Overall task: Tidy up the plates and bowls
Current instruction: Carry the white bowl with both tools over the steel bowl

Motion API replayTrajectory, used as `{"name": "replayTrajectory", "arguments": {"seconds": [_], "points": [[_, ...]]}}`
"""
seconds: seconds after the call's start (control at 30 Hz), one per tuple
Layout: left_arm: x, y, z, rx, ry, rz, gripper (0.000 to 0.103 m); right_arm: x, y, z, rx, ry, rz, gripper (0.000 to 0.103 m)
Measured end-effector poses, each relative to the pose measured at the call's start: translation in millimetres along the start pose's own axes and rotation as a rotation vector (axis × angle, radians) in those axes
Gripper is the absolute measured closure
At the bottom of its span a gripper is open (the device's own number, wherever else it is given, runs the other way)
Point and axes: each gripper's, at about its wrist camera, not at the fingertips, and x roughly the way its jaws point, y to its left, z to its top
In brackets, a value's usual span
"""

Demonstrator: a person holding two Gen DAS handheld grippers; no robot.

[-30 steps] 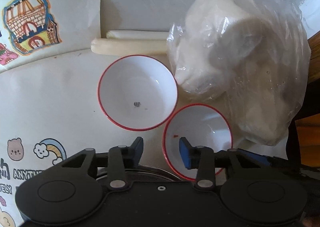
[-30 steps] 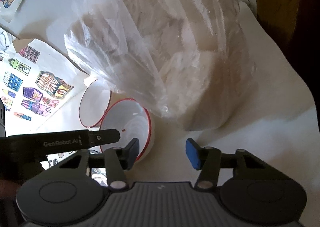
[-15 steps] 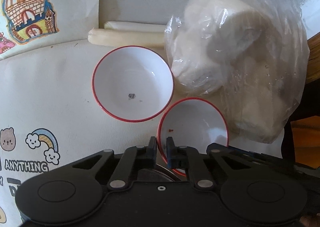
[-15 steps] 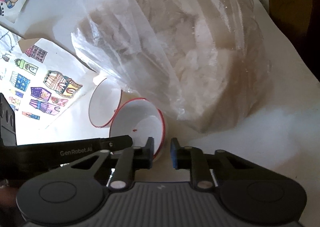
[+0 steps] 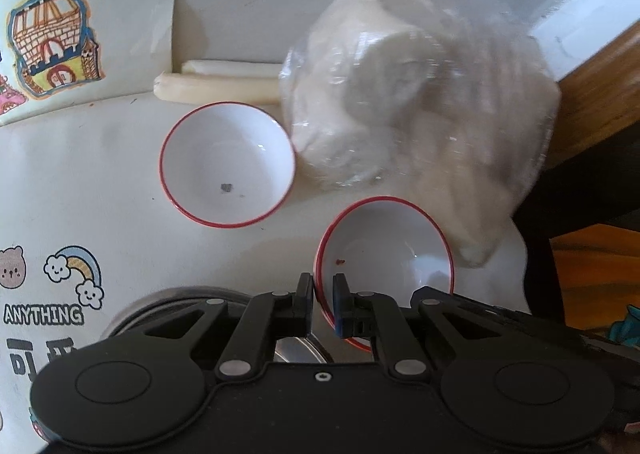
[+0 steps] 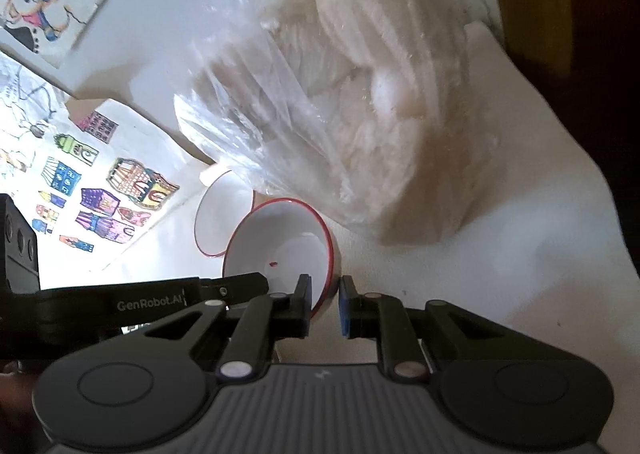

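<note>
Both grippers are clamped on the same red-rimmed bowl [image 5: 384, 250], which is tilted with its opening turned toward the left. The left gripper [image 5: 322, 304] has its 2 jaws nearly together, pinching the bowl's near left rim between the pads. The right gripper [image 6: 324, 306] is likewise almost closed, its pads squeezing the bowl's near right wall, 1 pad inside and 1 outside. A small red speck marks the inside of this bowl.

A second red-rimmed bowl [image 5: 227, 164] sits upright on the white tabletop [image 5: 100, 174], farther away and to the left, apart from the held one; it has a dark mark on its inner floor. Just right of it, touching its rim, lies a clear plastic bag [image 5: 420, 114] filled with pale lumps. Near the left gripper, partly hidden beneath it, is a round metal dish [image 5: 176, 298]. Cartoon stickers [image 5: 72, 278] cover the tabletop's left side.
</note>
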Motion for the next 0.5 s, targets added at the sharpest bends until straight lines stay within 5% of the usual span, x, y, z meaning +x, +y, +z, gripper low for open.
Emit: {"name": "replayTrajectory", "arguments": {"seconds": [0.5], "points": [[-40.0,-29.5,-39.5,0.071,0.034,-0.115,0.092,-68.6,-19.1,-44.4,0.051,-0.026,0.007,0.087]]}}
